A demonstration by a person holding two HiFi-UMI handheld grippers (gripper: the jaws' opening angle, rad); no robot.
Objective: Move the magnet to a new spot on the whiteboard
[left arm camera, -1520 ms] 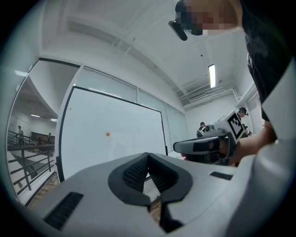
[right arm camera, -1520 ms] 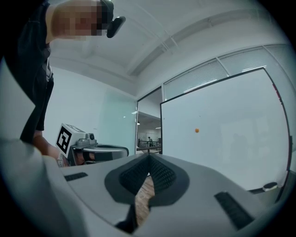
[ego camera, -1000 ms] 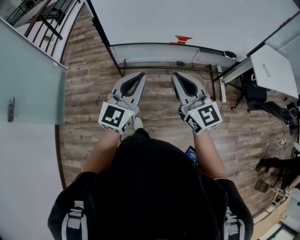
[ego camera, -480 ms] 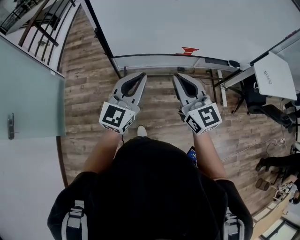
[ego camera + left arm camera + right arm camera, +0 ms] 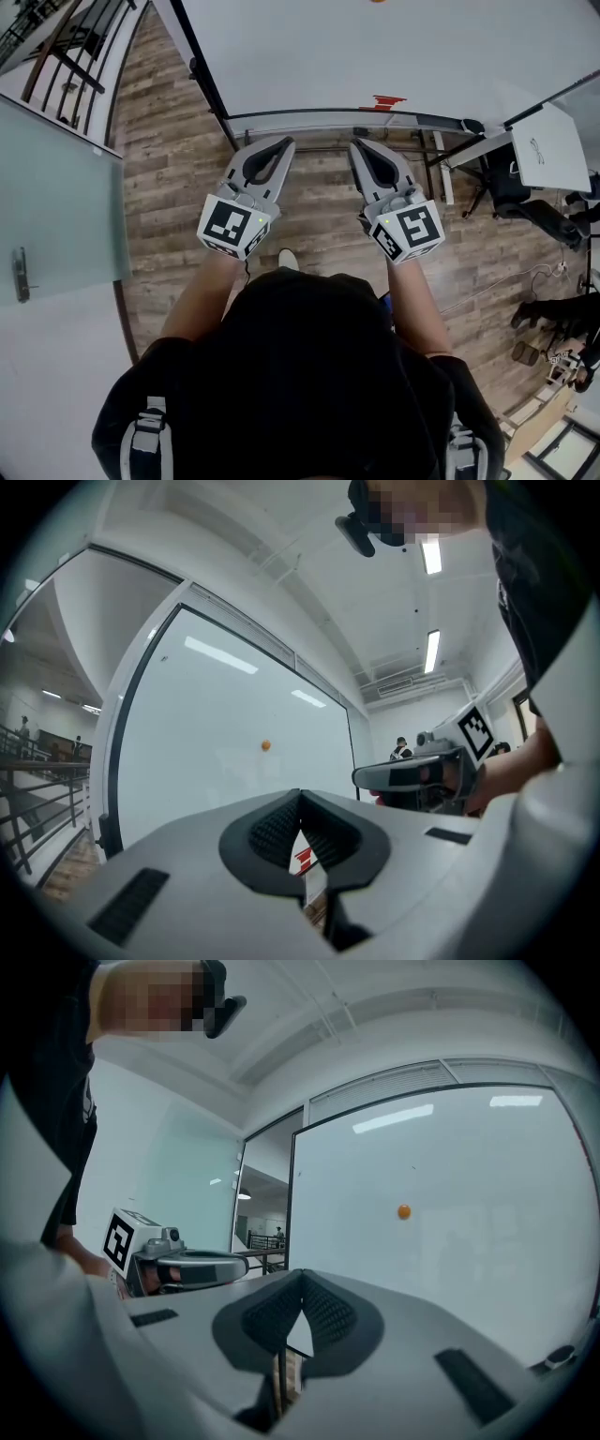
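A small orange magnet sticks to the big whiteboard, well above its tray; the right gripper view has the magnet ahead and to the right. In the head view only the magnet's lower edge peeks in at the top. My left gripper and right gripper are held side by side at waist height, pointing level at the board and short of its tray. On both, the jaws meet at the tips with nothing between them. Each gripper view shows the other gripper alongside.
A red object lies on the whiteboard's tray. A frosted glass door stands to the left, with a railing behind it. To the right are a white desk and dark chairs. The floor is wood planks.
Both grippers have moved forward toward the whiteboard together. The board and tray now sit lower and closer in the head view, and the magnet's edge has come into view at the top.
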